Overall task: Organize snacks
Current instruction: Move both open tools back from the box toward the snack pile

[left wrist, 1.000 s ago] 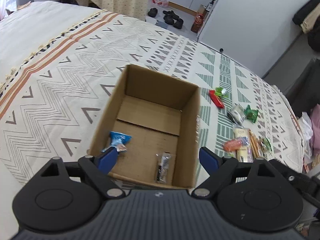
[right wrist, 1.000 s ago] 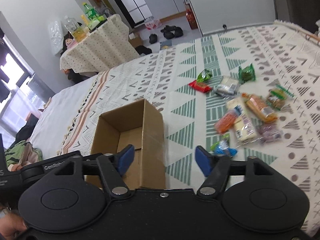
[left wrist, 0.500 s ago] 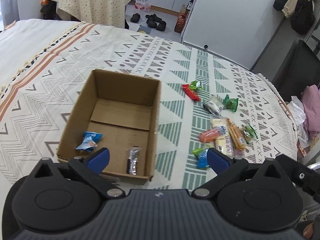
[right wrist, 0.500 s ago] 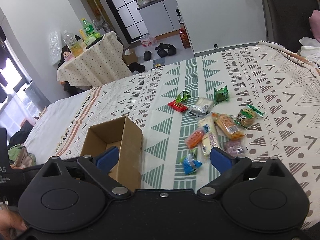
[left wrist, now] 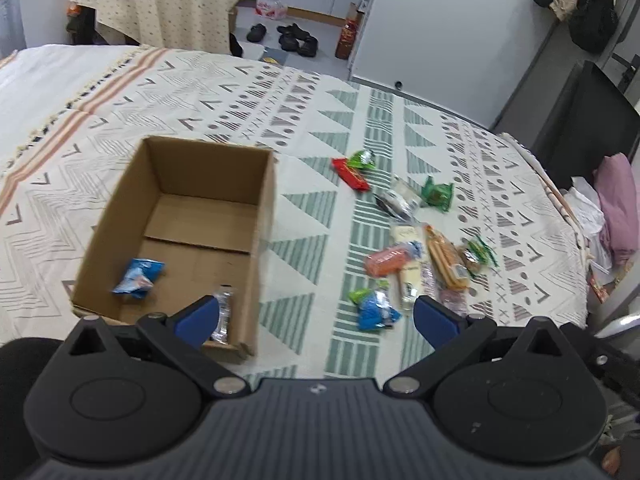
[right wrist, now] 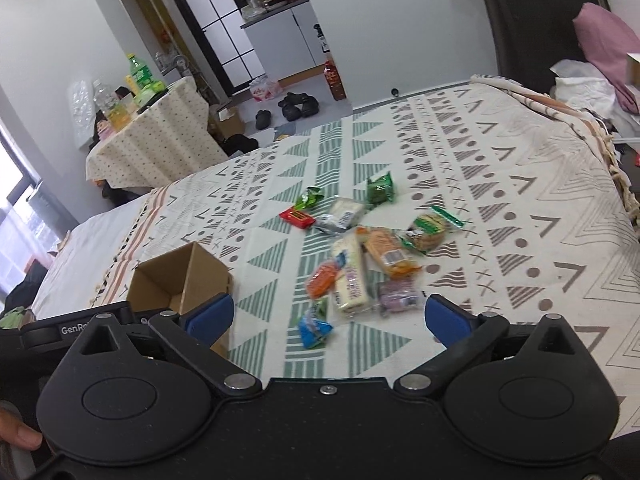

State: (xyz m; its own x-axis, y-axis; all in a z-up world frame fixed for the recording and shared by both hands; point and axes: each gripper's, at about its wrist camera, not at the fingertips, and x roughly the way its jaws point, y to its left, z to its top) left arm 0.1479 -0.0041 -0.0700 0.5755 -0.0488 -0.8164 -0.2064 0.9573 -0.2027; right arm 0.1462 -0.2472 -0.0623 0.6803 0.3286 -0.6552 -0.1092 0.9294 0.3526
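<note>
Snacks half sorted on a patterned bed: from the left wrist view we see the cardboard box holding just 2 items, a blue packet near its left wall and a silvery dark wrapper at its near right corner. Our left gripper hangs wide apart and empty, its jaws having just spread, nothing between them. To the right of the box, well apart from it, the loose pile of snacks lies scattered on the bed, with a blue-green packet nearest us.

From the right wrist view, our right gripper is likewise spread wide and empty, having just opened further, and it faces that same pile. We count roughly 10 to 12 packets there, a red bar and green packets farthest away. We judge the work barely begun: 2 in, nearly everything left.
</note>
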